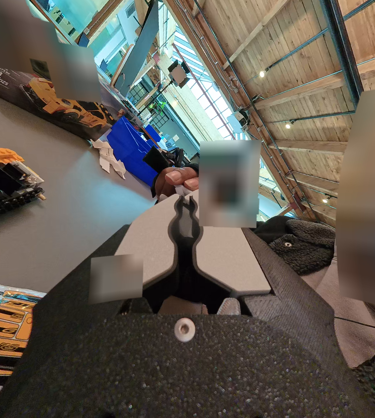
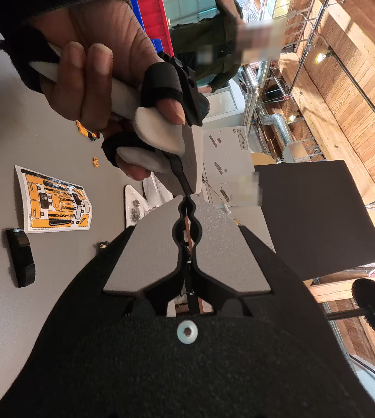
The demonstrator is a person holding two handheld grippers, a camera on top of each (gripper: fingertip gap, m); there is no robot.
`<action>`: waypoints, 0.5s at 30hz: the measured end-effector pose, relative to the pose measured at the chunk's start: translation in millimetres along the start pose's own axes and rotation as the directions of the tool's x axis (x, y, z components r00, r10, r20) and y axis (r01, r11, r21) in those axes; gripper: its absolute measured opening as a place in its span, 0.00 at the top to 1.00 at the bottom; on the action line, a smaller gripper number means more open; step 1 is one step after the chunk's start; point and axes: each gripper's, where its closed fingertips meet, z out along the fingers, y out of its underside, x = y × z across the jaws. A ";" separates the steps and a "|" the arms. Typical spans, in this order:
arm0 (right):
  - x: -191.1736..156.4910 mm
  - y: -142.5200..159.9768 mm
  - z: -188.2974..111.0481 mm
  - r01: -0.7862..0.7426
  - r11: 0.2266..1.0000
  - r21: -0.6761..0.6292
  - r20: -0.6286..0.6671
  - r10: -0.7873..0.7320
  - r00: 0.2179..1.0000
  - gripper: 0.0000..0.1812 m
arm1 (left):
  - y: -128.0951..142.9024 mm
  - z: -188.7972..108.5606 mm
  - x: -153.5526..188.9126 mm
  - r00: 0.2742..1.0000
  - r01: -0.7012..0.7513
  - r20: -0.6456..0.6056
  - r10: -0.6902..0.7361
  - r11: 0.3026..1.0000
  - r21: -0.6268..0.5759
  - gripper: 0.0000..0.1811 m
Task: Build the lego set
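Ahead of the left wrist camera, the left gripper point(image 1: 185, 200) points up off the grey table point(image 1: 69, 199), its grey pads pressed nearly together at the tips. Something thin and pale sits between those tips — probably a small white part point(image 1: 182, 189), though it is too small to name. A hand point(image 1: 175, 179) just beyond pinches that same white bit with thumb and finger. To the left, the half-built black model point(image 1: 3, 187) rests on the table with an orange piece point(image 1: 4, 153) at its top edge. Farther back lies the box point(image 1: 53, 99), then crumpled paper point(image 1: 108, 156) beside a blue bin point(image 1: 132, 149). A sticker sheet point(image 1: 3, 325) shows at the lower left.

Over on the right wrist view, the right gripper point(image 2: 187, 199) has its tips closed on a thin black strip point(image 2: 183, 178) that runs up between the other gripper's two grey fingers point(image 2: 191, 153). A gloved hand point(image 2: 96, 74) holds that other gripper by its white handle. On the table point(image 2: 23, 131) lie the sticker sheet point(image 2: 55, 201), a black curved piece point(image 2: 20, 257) and small orange parts point(image 2: 87, 132) — all well apart from the grippers. An open booklet point(image 2: 227, 162) stands just behind the tips.
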 end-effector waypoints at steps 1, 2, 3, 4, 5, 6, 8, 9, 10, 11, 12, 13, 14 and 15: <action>-0.5 0.3 0.2 0.002 1.000 -0.002 0.001 -0.002 1.000 1.00 | 0.1 -0.1 -0.5 1.000 0.002 0.002 -0.002 1.000 0.000 0.97; -1.0 0.1 0.2 0.005 1.000 -0.002 0.002 -0.005 1.000 1.00 | 0.2 0.0 -1.1 1.000 0.002 0.005 -0.002 1.000 -0.001 0.98; -1.7 0.1 0.4 0.009 1.000 -0.003 0.004 -0.009 1.000 1.00 | 0.5 0.0 -1.6 1.000 0.003 0.008 -0.003 1.000 -0.002 0.98; -2.0 0.3 0.5 0.012 1.000 -0.005 0.004 -0.012 1.000 1.00 | 0.5 -0.2 -2.3 1.000 0.004 0.012 -0.003 1.000 -0.003 0.98; -2.5 0.3 0.6 0.015 1.000 -0.005 0.006 -0.015 1.000 1.00 | 0.7 -0.6 -3.4 1.000 0.005 0.017 -0.004 1.000 -0.004 0.98; -3.0 0.5 0.7 0.017 1.000 -0.006 0.008 -0.017 1.000 1.00 | 0.8 -0.8 -4.2 1.000 0.007 0.020 -0.007 1.000 -0.004 0.98; -4.0 0.4 0.9 0.022 1.000 -0.006 0.010 -0.022 1.000 1.00 | 1.1 -1.0 -5.4 1.000 0.010 0.025 -0.010 1.000 -0.005 0.98; -4.6 0.5 0.9 0.024 1.000 -0.007 0.012 -0.024 1.000 1.00 | 1.2 -1.1 -6.1 1.000 0.009 0.030 -0.009 1.000 -0.006 0.98; -4.9 0.7 1.0 0.026 1.000 -0.007 0.012 -0.026 1.000 1.00 | 1.2 -1.3 -6.9 0.999 0.010 0.034 -0.010 1.000 -0.006 0.98; -5.2 0.8 1.0 0.027 1.000 -0.007 0.013 -0.027 1.000 1.00 | 1.1 -1.6 -7.5 0.999 0.013 0.037 -0.012 1.000 -0.005 0.99; -5.8 0.9 1.2 0.028 1.000 -0.007 0.016 -0.028 0.999 1.00 | 1.1 -1.8 -7.9 0.999 0.014 0.038 -0.014 1.000 -0.006 0.99; -6.3 0.9 1.2 0.030 1.000 -0.006 0.017 -0.030 0.999 1.00 | 1.4 -1.8 -7.7 0.999 0.014 0.038 -0.014 1.000 -0.008 1.00; -6.6 0.7 1.2 0.032 0.999 -0.005 0.017 -0.032 0.999 1.00 | 1.6 -1.8 -7.8 0.999 0.013 0.039 -0.012 1.000 -0.011 1.00; -6.8 1.1 1.3 0.033 0.999 -0.007 0.018 -0.033 0.999 1.00 | 1.8 -1.8 -8.2 0.999 0.011 0.042 -0.010 1.000 -0.012 1.00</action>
